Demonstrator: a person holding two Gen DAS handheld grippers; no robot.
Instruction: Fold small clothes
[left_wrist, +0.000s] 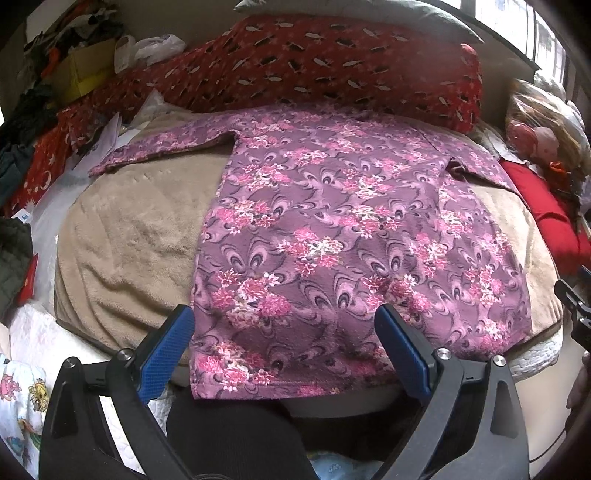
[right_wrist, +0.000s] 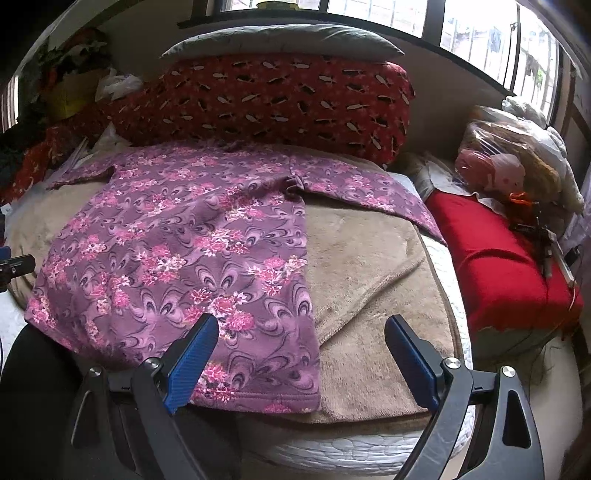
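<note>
A purple floral top (left_wrist: 332, 229) lies flat, sleeves spread, on a tan blanket (left_wrist: 125, 236) covering the bed, hem at its near edge. Left gripper (left_wrist: 284, 347) and right gripper (right_wrist: 301, 350) hover released. A red patterned bolster (right_wrist: 280, 99) lines the far edge under windows (right_wrist: 476, 33).

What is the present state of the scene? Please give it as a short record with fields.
garment: purple floral top, spread flat, both sleeves out, not yet folded
surface: beige blanket under it
behind: red patterned pillow at the collar end
left gripper: jaws open, over the left part of the hem, holding nothing
right gripper: jaws open, over the right hem corner, holding nothing
right of bed: red cushion
</note>
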